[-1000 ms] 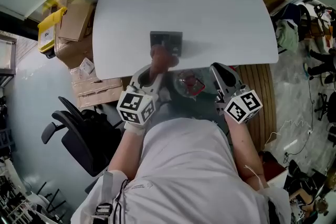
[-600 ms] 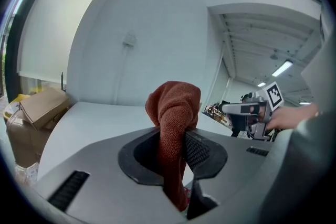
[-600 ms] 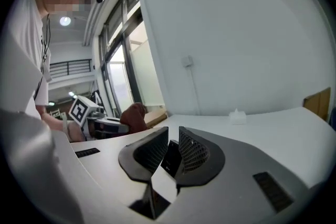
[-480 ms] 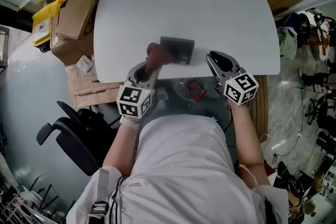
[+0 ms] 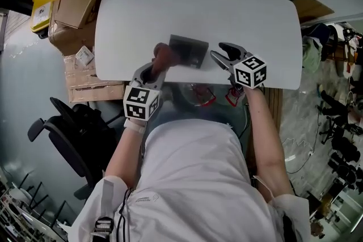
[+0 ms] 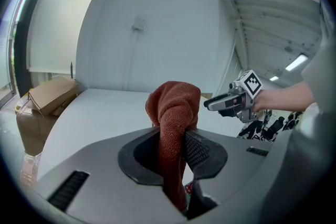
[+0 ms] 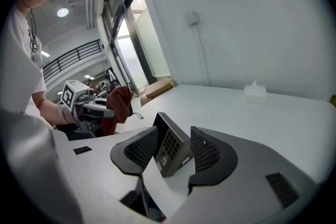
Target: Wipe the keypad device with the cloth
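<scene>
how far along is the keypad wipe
Done: the left gripper is shut on the red cloth. In hand: the right gripper has just been opening its jaws, the keypad device between them, unpressed, on the table. Left: the wiping itself.

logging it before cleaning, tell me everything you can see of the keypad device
The keypad device is a small dark grey wedge, plastic-looking, its sloped face carrying a grid of small keys. It stands on the white table near the front edge. It shows between the tongs of the right gripper, which have just been opening and do not press it. The rust-red cloth hangs close beside it.
</scene>
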Available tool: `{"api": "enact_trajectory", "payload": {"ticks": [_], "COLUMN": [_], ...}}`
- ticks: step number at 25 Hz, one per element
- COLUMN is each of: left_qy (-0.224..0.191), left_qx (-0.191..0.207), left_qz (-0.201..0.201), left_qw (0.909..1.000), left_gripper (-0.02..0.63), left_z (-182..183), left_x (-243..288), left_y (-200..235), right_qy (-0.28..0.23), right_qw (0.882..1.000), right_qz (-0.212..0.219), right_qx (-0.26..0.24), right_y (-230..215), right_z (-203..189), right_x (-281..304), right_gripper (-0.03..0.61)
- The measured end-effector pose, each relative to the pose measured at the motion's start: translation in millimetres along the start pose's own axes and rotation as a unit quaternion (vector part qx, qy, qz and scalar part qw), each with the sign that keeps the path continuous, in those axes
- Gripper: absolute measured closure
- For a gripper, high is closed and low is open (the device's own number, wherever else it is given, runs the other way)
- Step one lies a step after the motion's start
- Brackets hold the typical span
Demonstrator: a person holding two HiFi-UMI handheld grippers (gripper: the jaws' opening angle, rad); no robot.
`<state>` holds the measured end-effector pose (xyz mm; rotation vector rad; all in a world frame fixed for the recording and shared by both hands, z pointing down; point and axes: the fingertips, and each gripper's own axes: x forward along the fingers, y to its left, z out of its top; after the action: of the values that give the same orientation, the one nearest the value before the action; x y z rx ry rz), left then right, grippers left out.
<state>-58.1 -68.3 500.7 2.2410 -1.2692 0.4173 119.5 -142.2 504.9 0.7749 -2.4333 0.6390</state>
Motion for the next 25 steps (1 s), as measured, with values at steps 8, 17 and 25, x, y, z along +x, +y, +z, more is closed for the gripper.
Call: {"api": "enact_trajectory", "payload": {"ticks": [8,17,25], "left_qy": [0.022,0.025,0.025], "left_qx": [-0.04,-0.049,-0.03], "left_qz": [0.027,0.033,0.033], "left_qw": [0.9986,0.998,0.9987], "left_gripper": [0.528,0.528,0.528], "left_z": [-28,-27,-13], "left_x": [30,68,101], "left_y": [11,20,28], "right_qy": [0.079,0.136,0.144], "right_qw": [0.996,0.987,0.988], "right_qz": [0.047,0.076,0.055], "right_qx": [-0.009,-0.029,0.003], "right_y": [-14,-9,-5], "right_z": [-24,-36,-40], "right_x": [51,89,89], "right_gripper": [0.376,0.373,0.373]}}
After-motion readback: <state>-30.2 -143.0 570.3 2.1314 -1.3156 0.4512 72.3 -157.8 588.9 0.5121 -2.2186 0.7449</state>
